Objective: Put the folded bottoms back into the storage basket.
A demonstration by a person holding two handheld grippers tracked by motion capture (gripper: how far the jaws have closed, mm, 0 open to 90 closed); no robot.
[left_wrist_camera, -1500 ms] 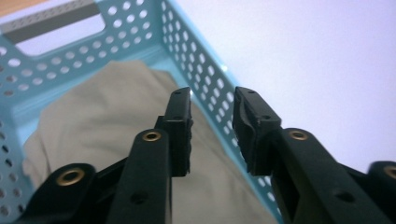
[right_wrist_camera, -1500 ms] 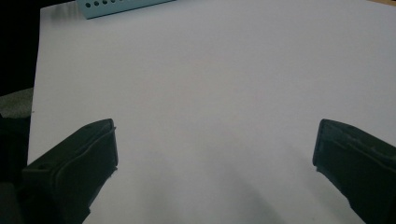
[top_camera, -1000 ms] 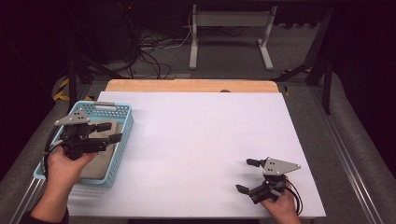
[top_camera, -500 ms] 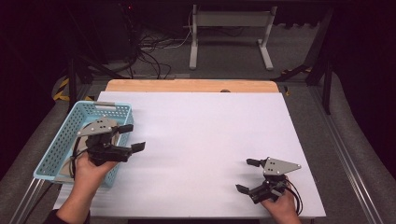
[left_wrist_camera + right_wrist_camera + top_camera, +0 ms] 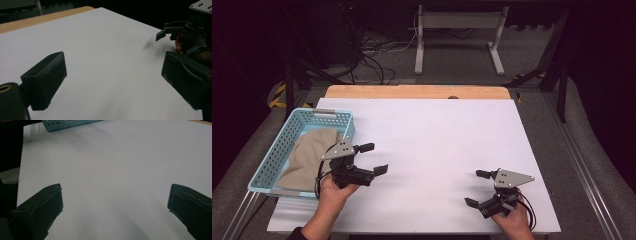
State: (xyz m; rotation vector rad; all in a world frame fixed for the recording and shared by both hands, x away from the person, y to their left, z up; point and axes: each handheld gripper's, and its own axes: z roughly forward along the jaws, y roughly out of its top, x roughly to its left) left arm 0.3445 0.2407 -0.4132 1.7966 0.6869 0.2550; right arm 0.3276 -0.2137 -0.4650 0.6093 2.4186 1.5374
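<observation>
Lying in one light-blue basket (image 5: pixel 277 155) at the table's (image 5: pixel 437 150) left edge: one tan cloth (image 5: pixel 309 157). Hovering just right of the basket, jaws spread after just opening, nothing between: one left gripper (image 5: pixel 373 158). Resting at the near right, jaws spread wide, empty: one right gripper (image 5: pixel 477 188).

Beside the perforated blue plastic basket (image 5: pixel 282 150), holding matt tan cloth (image 5: pixel 309 157), the counter (image 5: pixel 437 150) looks smooth white; beyond, bare wood.

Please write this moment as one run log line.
left gripper: open, empty, beside light blue plastic basket | folded tan cloth: in basket | right gripper: open, empty
</observation>
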